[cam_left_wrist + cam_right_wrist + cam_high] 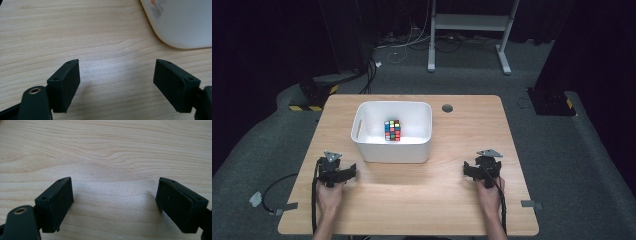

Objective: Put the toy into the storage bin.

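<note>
From the high view, a white bin [392,131] stands on the wooden surface [412,190], a little left of the middle and toward the far edge; inside it a colourful puzzle cube [392,130] rests on the bin's floor, near the centre, with bare white floor around it; a handle slot is cut in the bin's left wall; a small dark round hole [447,108] marks the surface just right of the bin's far corner; the left gripper [353,169] lies low over the surface near the bin's front left corner, held by the left hand [330,196], its cable trailing off the near left edge; the right gripper [468,169] sits well to the right of the bin, held by the right hand [489,196]; each gripper carries a grey three-cornered plate on top.

From the left gripper view, the two black fingers [65,85] stand spread wide, with bare wood grain between them and nothing pinched; the rounded white corner of the bin fills the upper right, with a printed label on its wall, apart from the fingers.

From the right gripper view, the fingers [56,203] are likewise spread apart over bare wood, pinching nothing; their shadows fall on the surface just beneath.
</note>
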The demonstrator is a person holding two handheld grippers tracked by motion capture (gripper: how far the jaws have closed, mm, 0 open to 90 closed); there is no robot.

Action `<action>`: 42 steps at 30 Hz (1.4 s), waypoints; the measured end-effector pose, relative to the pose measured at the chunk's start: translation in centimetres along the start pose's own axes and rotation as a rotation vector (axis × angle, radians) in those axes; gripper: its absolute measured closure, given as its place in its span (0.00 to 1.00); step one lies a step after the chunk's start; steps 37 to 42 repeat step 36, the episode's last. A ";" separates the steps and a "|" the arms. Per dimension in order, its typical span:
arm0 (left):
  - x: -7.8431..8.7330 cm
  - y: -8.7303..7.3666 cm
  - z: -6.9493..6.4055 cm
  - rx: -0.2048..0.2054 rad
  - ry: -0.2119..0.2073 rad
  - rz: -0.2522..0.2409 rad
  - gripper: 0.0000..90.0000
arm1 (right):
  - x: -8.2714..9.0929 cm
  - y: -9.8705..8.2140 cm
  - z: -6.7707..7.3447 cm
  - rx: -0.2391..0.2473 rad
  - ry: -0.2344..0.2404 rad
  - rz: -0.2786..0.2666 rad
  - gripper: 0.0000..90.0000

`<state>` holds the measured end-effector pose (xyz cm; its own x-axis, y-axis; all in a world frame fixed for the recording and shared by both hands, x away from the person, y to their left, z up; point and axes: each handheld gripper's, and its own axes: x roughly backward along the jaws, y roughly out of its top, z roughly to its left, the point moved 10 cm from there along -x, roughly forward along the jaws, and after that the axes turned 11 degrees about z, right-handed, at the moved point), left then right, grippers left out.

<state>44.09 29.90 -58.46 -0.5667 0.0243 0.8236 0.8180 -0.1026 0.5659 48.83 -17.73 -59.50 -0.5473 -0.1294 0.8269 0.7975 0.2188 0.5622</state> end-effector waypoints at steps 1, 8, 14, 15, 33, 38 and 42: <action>0.0 0.0 0.0 0.000 0.000 0.001 0.24 | 0.0 0.0 0.0 0.000 0.000 0.000 0.16; -0.5 -0.2 -0.1 -0.012 0.009 0.021 0.24 | 0.0 0.0 0.0 0.000 0.000 0.000 0.16; -0.8 -0.3 -0.1 0.002 0.000 0.019 0.23 | 0.0 0.0 0.0 0.000 0.000 0.000 0.16; -0.9 -0.3 0.0 0.004 -0.003 0.018 0.23 | 0.0 0.0 0.0 0.000 0.000 0.000 0.16; -1.1 -0.5 0.0 0.031 -0.026 -0.030 0.21 | 0.0 0.0 0.0 0.000 0.000 0.000 0.16; -1.1 -0.5 0.0 0.031 -0.026 -0.030 0.21 | 0.0 0.0 0.0 0.000 0.000 0.000 0.16; -1.1 -0.5 0.0 0.031 -0.026 -0.030 0.21 | 0.0 0.0 0.0 0.000 0.000 0.000 0.16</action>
